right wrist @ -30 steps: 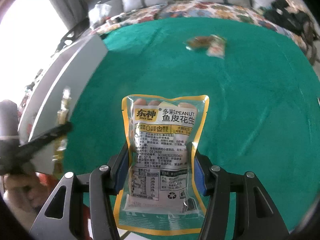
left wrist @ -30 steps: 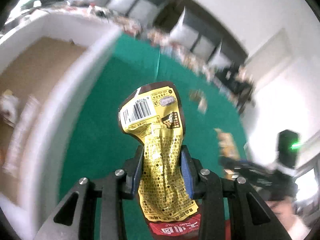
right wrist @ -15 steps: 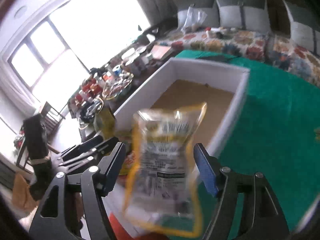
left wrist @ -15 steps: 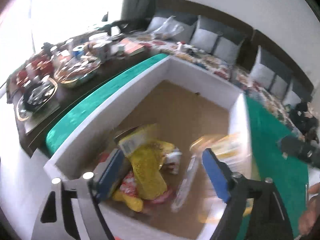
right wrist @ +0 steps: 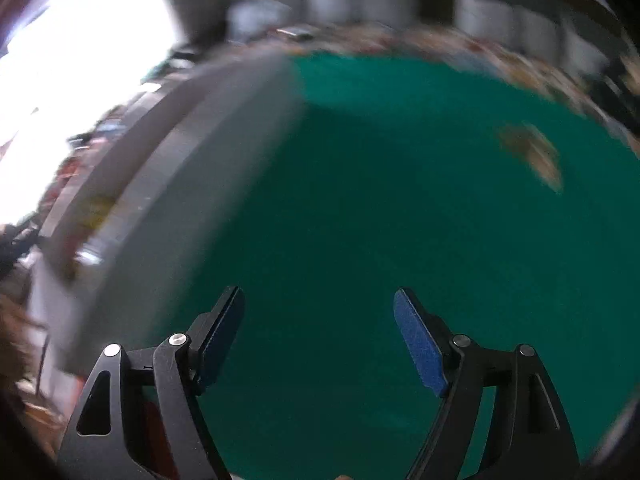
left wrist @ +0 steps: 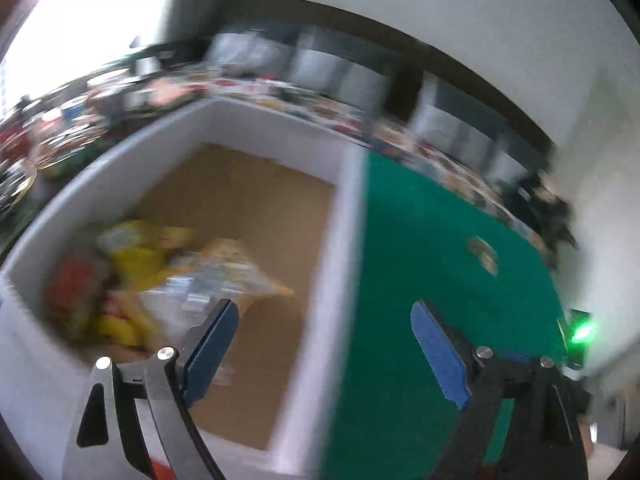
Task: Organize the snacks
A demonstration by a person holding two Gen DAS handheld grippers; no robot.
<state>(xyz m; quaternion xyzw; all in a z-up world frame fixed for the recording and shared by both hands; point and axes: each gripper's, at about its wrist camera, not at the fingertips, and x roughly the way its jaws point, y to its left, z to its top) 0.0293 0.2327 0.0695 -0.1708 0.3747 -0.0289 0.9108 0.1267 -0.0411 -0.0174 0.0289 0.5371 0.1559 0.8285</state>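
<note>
Blurred yellow and red snack packets (left wrist: 160,276) lie heaped in the white box (left wrist: 332,216); two more packets (left wrist: 484,254) lie on green cloth.

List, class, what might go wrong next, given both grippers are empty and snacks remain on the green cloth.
The left gripper hangs open over the white box wall and could clip it when moving. The remaining snack packets lie far across the green cloth; heavy blur in both views suggests fast motion, so the right gripper could mis-aim.
</note>
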